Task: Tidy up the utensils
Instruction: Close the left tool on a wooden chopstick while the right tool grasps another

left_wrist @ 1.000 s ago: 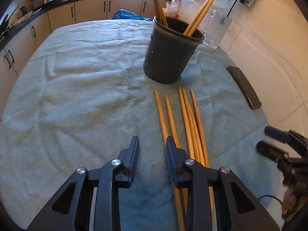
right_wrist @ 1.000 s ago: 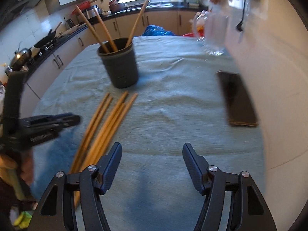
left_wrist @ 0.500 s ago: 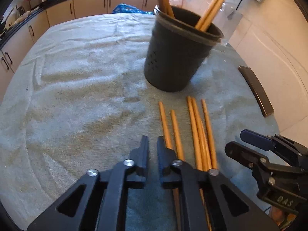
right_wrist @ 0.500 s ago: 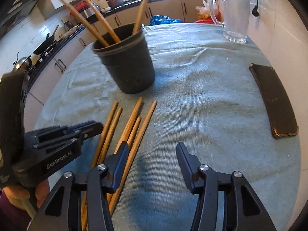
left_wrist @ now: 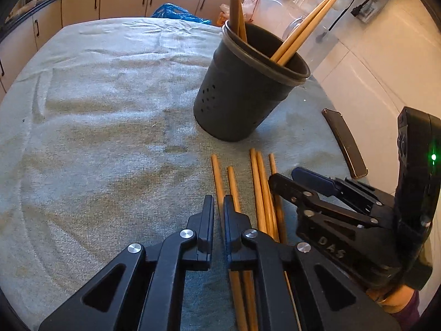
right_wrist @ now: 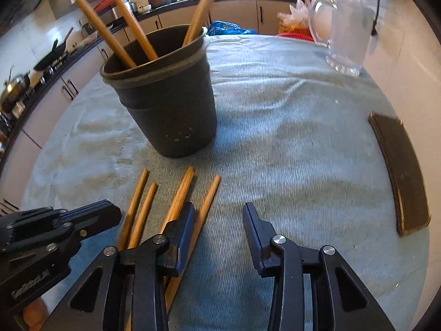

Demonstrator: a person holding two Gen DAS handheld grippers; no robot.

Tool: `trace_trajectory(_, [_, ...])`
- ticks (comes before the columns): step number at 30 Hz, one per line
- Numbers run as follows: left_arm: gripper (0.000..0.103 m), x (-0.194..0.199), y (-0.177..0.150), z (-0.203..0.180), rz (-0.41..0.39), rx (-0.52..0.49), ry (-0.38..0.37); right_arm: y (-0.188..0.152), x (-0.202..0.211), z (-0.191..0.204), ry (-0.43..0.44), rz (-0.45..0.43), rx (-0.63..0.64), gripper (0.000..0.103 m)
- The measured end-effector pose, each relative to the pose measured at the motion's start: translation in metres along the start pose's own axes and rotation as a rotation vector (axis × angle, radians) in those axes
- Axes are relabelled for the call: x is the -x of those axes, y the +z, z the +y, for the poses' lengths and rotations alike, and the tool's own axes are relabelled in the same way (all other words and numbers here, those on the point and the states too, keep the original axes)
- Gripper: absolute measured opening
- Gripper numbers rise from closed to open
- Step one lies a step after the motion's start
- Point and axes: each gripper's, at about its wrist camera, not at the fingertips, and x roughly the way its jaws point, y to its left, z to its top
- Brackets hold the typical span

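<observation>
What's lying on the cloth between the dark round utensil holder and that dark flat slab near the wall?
Nothing: only bare grey-green cloth lies between the holder and the slab, seen in the right wrist view.

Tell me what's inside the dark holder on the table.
Wooden chopsticks stand in the dark holder, leaning on its rim: three in the right view, about four in the left view. Its wall hides their lower ends and the bottom.

Left view: low, close, facing forward over the bench (left_wrist: 96, 115).
Right view: likewise.
Shared: utensil holder (left_wrist: 242, 96) (right_wrist: 168, 104), chopsticks (left_wrist: 260, 187) (right_wrist: 182, 190).
</observation>
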Motion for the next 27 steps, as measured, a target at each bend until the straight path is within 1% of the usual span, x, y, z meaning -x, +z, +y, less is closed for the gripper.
trace_trajectory(2, [0.006, -0.004, 0.0, -0.002, 0.009, 0.001, -0.003, 0.0, -0.002, 0.006, -0.046, -0.006, 0.045, 0.034])
trace_trajectory(3, [0.006, -0.004, 0.0, -0.003, 0.012, 0.0, -0.003, 0.0, -0.003, 0.007, -0.058, -0.007, 0.052, 0.028])
trace_trajectory(4, [0.006, -0.005, 0.001, -0.004, 0.012, -0.003, -0.001, 0.0, -0.002, 0.005, -0.063, -0.008, 0.053, 0.024])
trace_trajectory(7, [0.006, -0.01, 0.004, -0.009, 0.021, -0.018, 0.023, -0.002, 0.001, -0.008, -0.058, -0.004, 0.033, 0.02])
trace_trajectory(9, [0.006, -0.016, 0.007, -0.011, 0.032, -0.027, 0.046, -0.005, 0.005, -0.017, -0.062, -0.002, 0.019, 0.02])
trace_trajectory(14, [0.006, -0.022, 0.011, -0.014, 0.031, -0.049, 0.081, -0.014, 0.012, -0.03, -0.064, -0.005, 0.0, 0.016])
trace_trajectory(18, [0.006, -0.014, 0.002, -0.009, 0.029, -0.094, 0.147, -0.017, 0.015, -0.034, -0.055, 0.005, 0.002, 0.015])
trace_trajectory(20, [0.006, -0.009, -0.001, -0.001, 0.036, -0.091, 0.167, -0.021, 0.018, -0.036, -0.043, 0.017, 0.006, 0.015])
trace_trajectory(24, [0.006, -0.005, 0.002, 0.015, 0.066, -0.052, 0.146, -0.024, 0.02, -0.039, -0.034, 0.039, 0.0, 0.015])
trace_trajectory(25, [0.006, -0.006, 0.006, 0.018, 0.072, -0.035, 0.146, -0.024, 0.02, -0.04, -0.037, 0.043, -0.005, 0.015])
trace_trajectory(27, [0.006, -0.008, 0.011, 0.019, 0.075, -0.034, 0.151, -0.023, 0.019, -0.037, -0.055, 0.051, -0.01, 0.015])
